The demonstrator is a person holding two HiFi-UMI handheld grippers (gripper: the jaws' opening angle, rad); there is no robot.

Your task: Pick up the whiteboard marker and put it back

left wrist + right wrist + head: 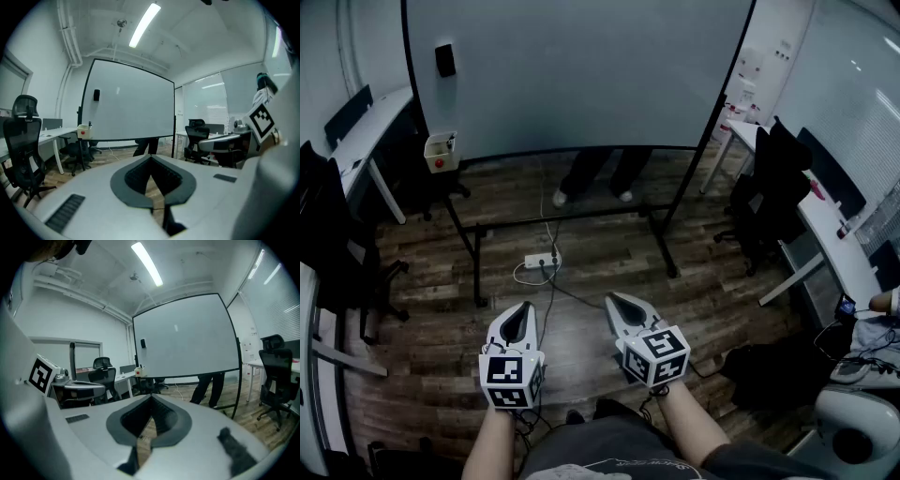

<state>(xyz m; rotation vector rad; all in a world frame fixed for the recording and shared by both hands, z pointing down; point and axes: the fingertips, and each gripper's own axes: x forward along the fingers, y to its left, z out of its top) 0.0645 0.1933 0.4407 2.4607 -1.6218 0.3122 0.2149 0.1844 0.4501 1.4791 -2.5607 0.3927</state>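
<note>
Left gripper and right gripper side by side at 6 o'clock, both with jaws pressed together, nothing between. Power strip on floor beyond. Whiteboard stood at 12 o'clock. Small box hung at its 8 o'clock corner. Whiteboard marker, seemingly thin dark stick, upright inside.

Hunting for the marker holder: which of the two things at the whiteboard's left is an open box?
The pale box with a red dot, at the board's bottom-left corner; the black block sits higher.
</note>
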